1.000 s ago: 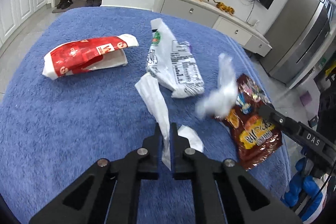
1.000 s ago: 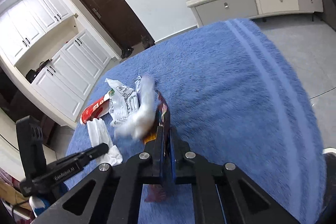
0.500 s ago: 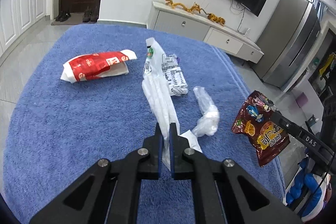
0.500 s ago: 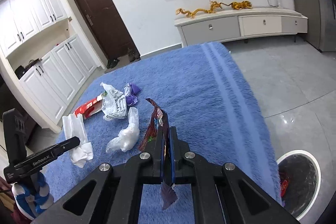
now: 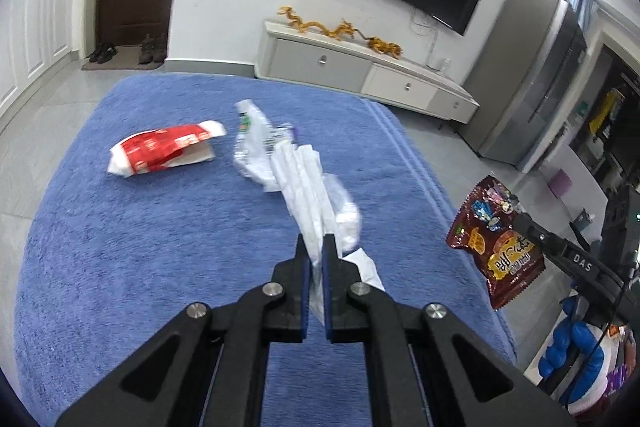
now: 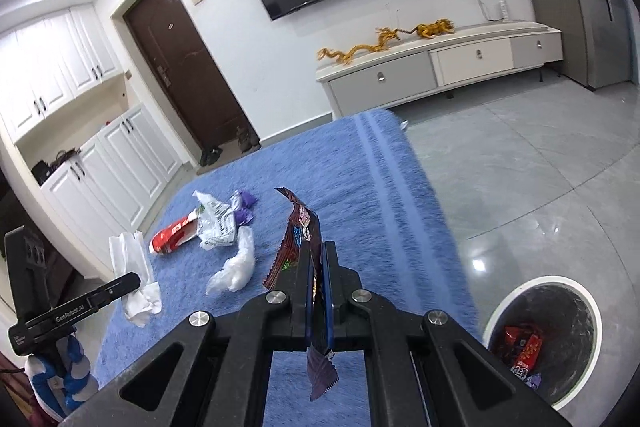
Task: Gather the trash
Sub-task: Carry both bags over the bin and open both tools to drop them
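Observation:
My left gripper [image 5: 315, 245] is shut on a white plastic bag [image 5: 302, 183] and holds it above the blue rug [image 5: 140, 247]. My right gripper [image 6: 318, 253] is shut on a dark red snack packet [image 6: 298, 231], which also shows in the left wrist view [image 5: 494, 247], lifted off the rug's right edge. A red and white wrapper [image 5: 160, 151], a printed white bag [image 5: 252, 143] and a clear crumpled bag [image 6: 236, 265] lie on the rug. A small purple wrapper [image 6: 244, 205] lies behind them. A round white-rimmed trash bin [image 6: 548, 335] stands on the floor at lower right, with red wrappers inside.
A low TV cabinet [image 6: 436, 71] with gold dragon figures stands along the far wall under a TV. White cupboards [image 6: 92, 163] and a brown door [image 6: 188, 67] are to the left. Grey tile floor [image 6: 520, 167] surrounds the rug.
Both grippers have risen and pulled back with their loads. The snack packet came off the rug and moved right towards the bin. The clear crumpled bag dropped back onto the rug.

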Demonstrator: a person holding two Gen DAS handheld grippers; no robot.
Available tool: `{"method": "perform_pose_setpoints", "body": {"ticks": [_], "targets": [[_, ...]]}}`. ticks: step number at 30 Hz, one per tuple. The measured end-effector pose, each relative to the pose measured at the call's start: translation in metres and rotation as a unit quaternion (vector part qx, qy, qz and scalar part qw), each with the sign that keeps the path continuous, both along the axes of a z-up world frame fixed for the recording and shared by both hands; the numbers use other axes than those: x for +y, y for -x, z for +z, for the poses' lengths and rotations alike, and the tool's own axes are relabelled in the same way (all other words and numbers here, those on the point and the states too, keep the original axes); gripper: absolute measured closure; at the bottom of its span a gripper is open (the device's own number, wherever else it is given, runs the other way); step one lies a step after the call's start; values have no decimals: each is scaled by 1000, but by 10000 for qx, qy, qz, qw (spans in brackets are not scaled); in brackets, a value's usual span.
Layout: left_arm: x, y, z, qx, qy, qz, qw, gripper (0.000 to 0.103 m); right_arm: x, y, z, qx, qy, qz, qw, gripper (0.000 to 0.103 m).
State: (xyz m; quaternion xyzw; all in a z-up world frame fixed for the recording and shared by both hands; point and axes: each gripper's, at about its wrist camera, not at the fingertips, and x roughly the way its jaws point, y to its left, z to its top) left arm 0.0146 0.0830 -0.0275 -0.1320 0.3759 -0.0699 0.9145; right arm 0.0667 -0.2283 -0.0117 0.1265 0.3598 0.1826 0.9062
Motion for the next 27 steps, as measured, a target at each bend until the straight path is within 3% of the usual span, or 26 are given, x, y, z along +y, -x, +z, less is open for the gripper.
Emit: {"method": "perform_pose_setpoints", "body": {"ticks": [11, 16, 20, 27], "targets": [[-103, -28, 8, 81, -162, -1186, 9928, 99, -77, 16, -1, -96, -299, -652, 9974, 98], [-172, -42, 2, 151, -379, -1904, 9808, 99, -126, 24, -11, -27, -391, -1159, 9925, 98], [-227, -53, -13, 334, -499, -2404, 9688, 99, -157, 31, -25, 90, -88, -1574, 9875, 98], [-318, -71, -47, 693, -784, -3067, 9461, 99, -207, 36, -68, 628, 10, -2126, 9751, 98]]}}
